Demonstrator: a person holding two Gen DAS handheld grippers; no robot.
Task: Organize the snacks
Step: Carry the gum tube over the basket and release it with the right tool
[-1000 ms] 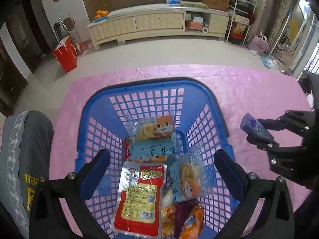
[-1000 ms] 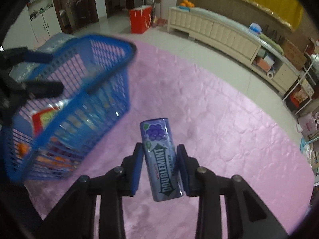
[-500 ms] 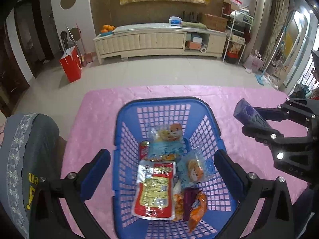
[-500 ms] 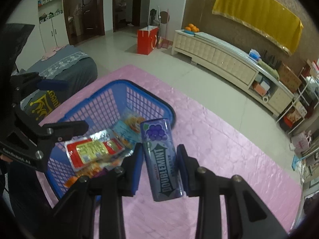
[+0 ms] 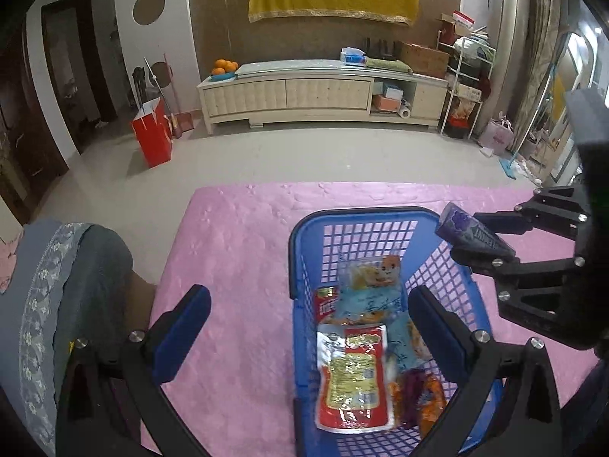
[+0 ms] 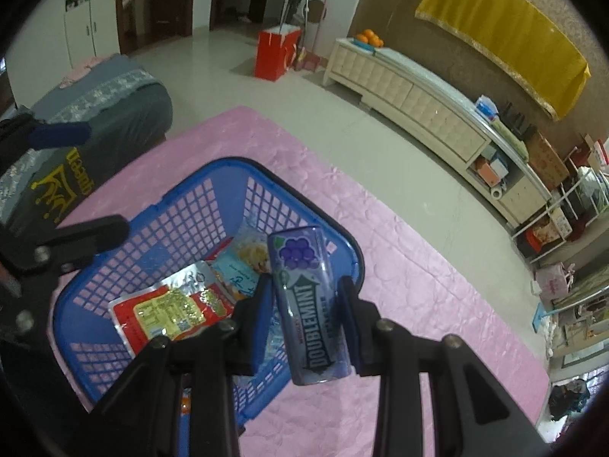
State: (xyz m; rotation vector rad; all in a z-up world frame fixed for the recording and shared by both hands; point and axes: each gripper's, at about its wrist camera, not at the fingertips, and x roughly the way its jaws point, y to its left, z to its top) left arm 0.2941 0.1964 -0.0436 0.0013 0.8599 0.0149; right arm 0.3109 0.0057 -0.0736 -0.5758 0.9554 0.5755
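1. The right tool has its jaws part closed on a purple Doublemint gum can, the pads pressing its two sides near mid-height, with the grape-printed top pointing away from the tool.
2. The gum can hangs in the air over the near right rim of the blue basket, not yet inside it. In the left wrist view the right tool comes in from the right edge with the can tilted above the basket's corner.
3. The can looks stiff, smooth and light. Its glossy, rounded wall could slip or twist between flat pads, so the present hold across the middle seems the sound one; a hold nearer either end would probably let it swing.
4. The left tool stands wide open and holds nothing. Its left finger is over the pink cloth on the desk, its right finger over the basket.
5. The packets in the basket look soft, crinkly and light; dropping the can on them from low down should harm nothing.
6. Count: one basket, one gum can, two tools. Inside the basket lie one red and yellow pouch, at least two pale blue cartoon packets, and a few small orange and purple wrapped pieces whose number I cannot tell.
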